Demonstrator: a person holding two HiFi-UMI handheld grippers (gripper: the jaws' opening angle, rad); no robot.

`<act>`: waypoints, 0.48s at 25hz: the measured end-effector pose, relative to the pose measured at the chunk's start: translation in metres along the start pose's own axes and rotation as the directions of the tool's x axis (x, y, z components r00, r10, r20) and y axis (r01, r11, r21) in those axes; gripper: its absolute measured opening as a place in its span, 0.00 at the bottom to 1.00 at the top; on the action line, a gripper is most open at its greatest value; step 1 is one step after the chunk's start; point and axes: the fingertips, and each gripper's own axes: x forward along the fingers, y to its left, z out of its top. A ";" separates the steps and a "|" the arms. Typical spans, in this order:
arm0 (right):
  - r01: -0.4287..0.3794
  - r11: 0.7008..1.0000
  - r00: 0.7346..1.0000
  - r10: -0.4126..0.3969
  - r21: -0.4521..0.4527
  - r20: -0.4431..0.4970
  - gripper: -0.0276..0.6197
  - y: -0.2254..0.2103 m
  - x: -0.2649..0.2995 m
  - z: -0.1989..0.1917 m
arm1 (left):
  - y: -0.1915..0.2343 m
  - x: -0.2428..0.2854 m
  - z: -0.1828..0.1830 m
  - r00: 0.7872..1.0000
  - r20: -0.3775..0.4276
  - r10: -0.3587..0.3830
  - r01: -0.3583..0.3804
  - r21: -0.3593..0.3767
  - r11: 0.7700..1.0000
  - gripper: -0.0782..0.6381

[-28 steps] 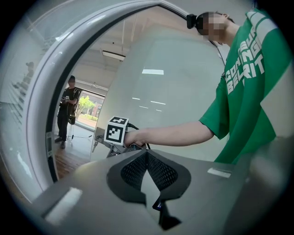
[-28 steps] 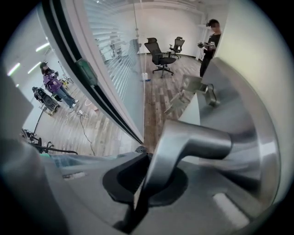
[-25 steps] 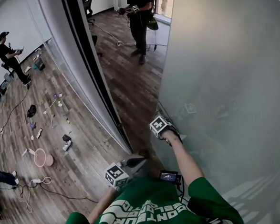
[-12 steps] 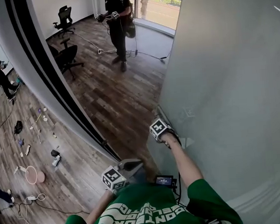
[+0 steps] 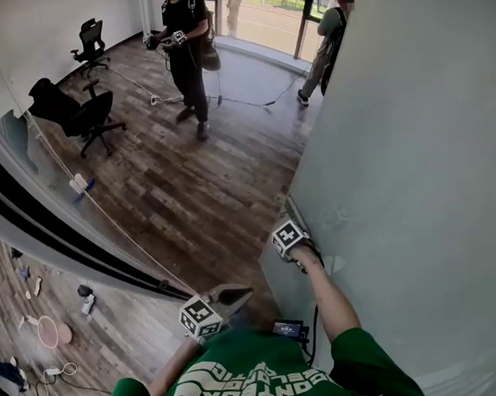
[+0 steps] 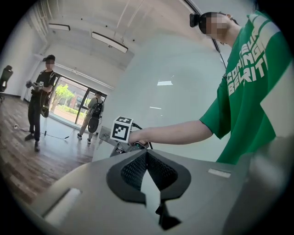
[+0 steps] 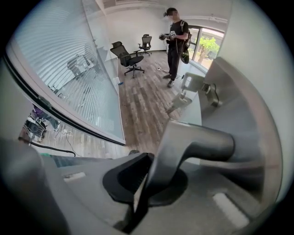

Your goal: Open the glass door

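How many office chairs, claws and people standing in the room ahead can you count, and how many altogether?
Office chairs: 2
People standing: 2
Claws: 2, left claw empty, right claw on the door handle
Total: 6

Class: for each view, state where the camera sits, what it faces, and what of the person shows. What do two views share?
Head view: on the person's head, steeply down at wood floor and glass door; green shirt, right forearm, left gripper, right gripper show.
Left gripper view: on the left gripper, level along shut, empty jaws toward the door; forearm and shirt show.
Right gripper view: on the right gripper, along jaws shut on the door handle; no body shows.
Shared: bystander in black, in all three.
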 end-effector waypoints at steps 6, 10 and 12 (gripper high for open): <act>0.021 0.997 1.000 -0.021 0.068 0.004 0.03 -0.056 -0.001 -0.014 | 0.017 0.037 0.010 0.998 -0.016 -0.066 0.066 0.003 0.998 0.13; 0.030 0.993 0.999 -0.031 0.118 0.008 0.03 -0.091 0.001 -0.029 | 0.032 0.055 0.012 0.996 -0.024 -0.087 0.087 -0.002 0.996 0.13; 0.034 0.989 0.999 -0.036 0.143 0.009 0.03 -0.108 0.002 -0.037 | 0.039 0.063 0.013 0.995 -0.022 -0.093 0.093 -0.001 0.996 0.13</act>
